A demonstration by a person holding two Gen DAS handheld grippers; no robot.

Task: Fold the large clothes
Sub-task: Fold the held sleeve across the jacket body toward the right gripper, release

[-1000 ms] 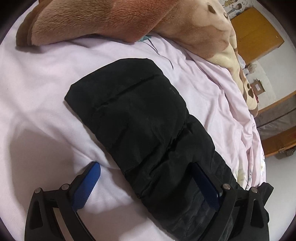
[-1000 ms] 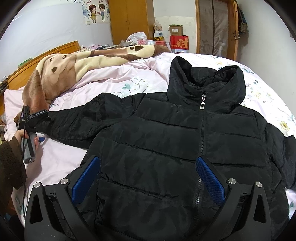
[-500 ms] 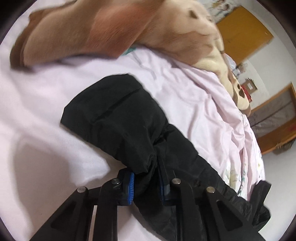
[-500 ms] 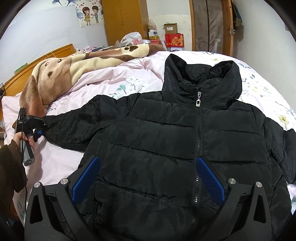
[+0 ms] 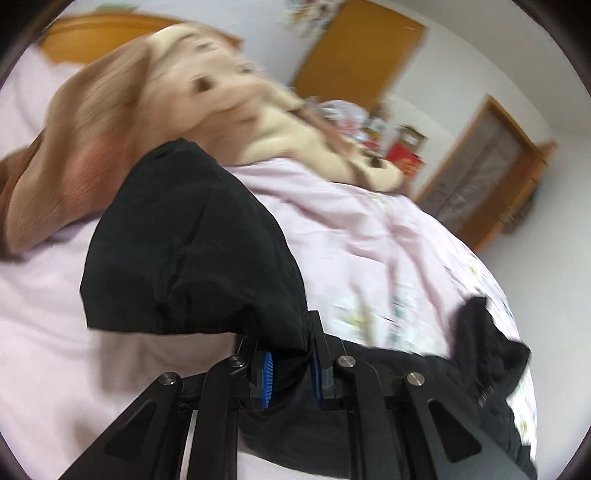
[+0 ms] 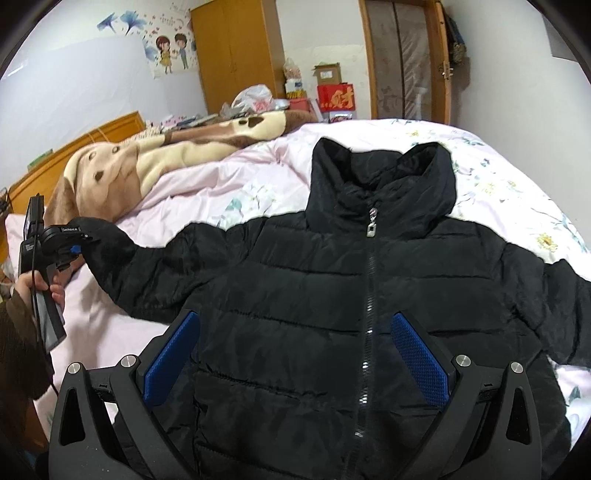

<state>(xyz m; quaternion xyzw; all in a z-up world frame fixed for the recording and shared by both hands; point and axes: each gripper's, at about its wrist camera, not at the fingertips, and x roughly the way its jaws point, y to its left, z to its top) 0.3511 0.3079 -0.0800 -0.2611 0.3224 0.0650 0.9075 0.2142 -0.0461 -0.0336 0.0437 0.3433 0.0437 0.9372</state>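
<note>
Where the left wrist camera looks along its own fingers, the left gripper (image 5: 290, 373) has its blue pads pinching the cuff end of the sleeve (image 5: 192, 254) of a black puffer jacket (image 5: 480, 373), the jaws closing with the fabric bunched between them; the sleeve end stands up in a dark fold in front of the lens. Behind it lies the pink bed sheet (image 5: 351, 229), and a brown and cream plush blanket (image 5: 122, 122) is heaped toward the wooden headboard (image 5: 92, 33), all of it blurred. The rest of the jacket trails off to the lower right across the bed. From the right wrist camera, the jacket lies spread front-up on the bed, zipped to the collar (image 6: 380, 177), its zipper (image 6: 367, 317) running down the middle. The right gripper (image 6: 295, 350) hovers over the lower chest with its fingers spread wide and nothing between the pads. At the far left a hand (image 6: 37, 291) in a dark fuzzy cuff holds the left gripper's handle, and that gripper grips the sleeve tip, lifted off the sheet. A wardrobe (image 6: 236, 55), boxes and a door stand beyond the bed.
</note>
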